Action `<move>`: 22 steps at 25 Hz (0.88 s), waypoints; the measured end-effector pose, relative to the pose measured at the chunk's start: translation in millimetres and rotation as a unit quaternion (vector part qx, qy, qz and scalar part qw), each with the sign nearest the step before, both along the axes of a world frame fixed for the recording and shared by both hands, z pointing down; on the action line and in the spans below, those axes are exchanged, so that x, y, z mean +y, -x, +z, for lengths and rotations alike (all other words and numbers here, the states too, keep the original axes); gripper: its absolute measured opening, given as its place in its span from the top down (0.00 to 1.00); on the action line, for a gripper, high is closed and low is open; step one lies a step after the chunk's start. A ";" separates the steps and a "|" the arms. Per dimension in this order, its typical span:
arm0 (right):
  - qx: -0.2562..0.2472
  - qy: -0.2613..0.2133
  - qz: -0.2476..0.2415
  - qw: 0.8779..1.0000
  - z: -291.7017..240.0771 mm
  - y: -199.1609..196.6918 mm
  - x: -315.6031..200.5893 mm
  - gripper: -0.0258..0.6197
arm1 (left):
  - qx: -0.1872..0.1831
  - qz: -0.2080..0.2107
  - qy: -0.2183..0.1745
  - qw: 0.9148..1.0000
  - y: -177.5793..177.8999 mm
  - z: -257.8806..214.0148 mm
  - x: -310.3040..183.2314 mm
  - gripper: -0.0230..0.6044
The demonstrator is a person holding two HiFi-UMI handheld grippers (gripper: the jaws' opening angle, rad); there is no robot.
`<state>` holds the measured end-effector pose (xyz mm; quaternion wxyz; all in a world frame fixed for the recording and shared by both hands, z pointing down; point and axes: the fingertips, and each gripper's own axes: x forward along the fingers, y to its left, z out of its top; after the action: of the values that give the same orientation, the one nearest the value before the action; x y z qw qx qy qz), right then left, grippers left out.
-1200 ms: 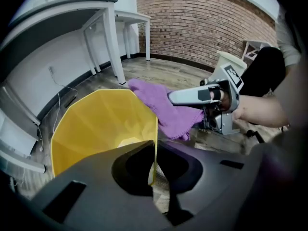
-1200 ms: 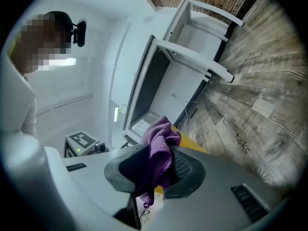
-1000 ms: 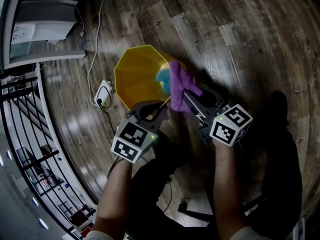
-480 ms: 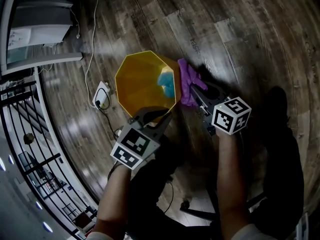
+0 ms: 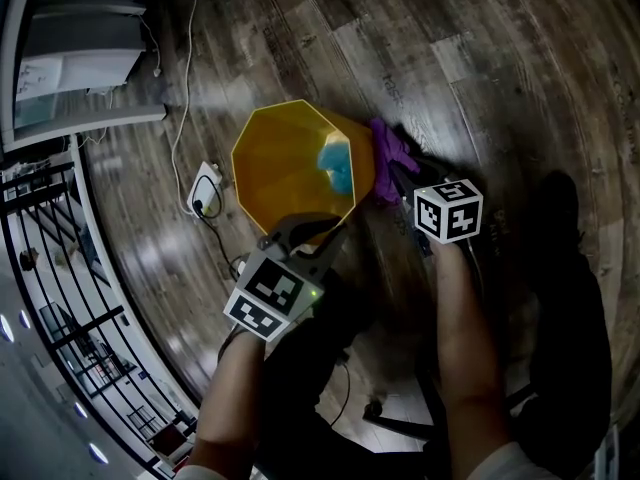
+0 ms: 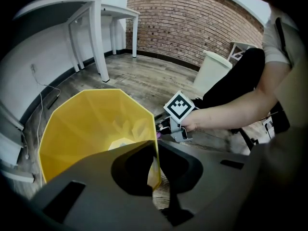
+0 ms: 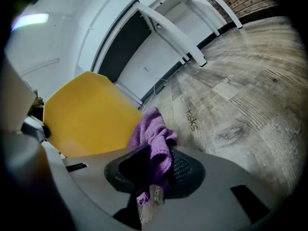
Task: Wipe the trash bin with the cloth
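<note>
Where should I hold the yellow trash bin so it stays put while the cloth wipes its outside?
Take the thin near rim of the trash bin from above: the top is open and the wall upright, so one jaw goes inside, one outside. The left gripper is shut there, clear of the cloth in the right gripper at the bin's right side.

From the head we look steeply down; the left tool (image 5: 305,228) and right tool (image 5: 398,180) cameras face the same trash bin (image 5: 280,158) closely.

A yellow, faceted trash bin (image 5: 262,164) stands upright and open-topped, the bunched purple cloth (image 5: 391,151) against its outer wall
</note>
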<state>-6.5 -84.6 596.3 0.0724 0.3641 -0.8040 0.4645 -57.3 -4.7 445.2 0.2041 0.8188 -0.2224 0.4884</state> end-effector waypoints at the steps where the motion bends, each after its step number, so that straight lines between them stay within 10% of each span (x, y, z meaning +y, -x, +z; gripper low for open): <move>1: 0.012 0.004 -0.001 1.000 6.3 0.5 0.6 0.82 | 0.000 0.001 -0.001 1.000 0.1 0.1 0.0 0.93; 22: 0.174 0.072 -0.061 0.980 87.1 8.3 29.7 0.82 | 0.000 -0.011 -0.008 1.000 -2.4 -0.2 -1.5 0.93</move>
<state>-14.8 -54.9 683.4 0.2656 0.3835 -0.7642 0.4454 -54.8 -6.2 445.0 0.2031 0.8176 -0.2350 0.4848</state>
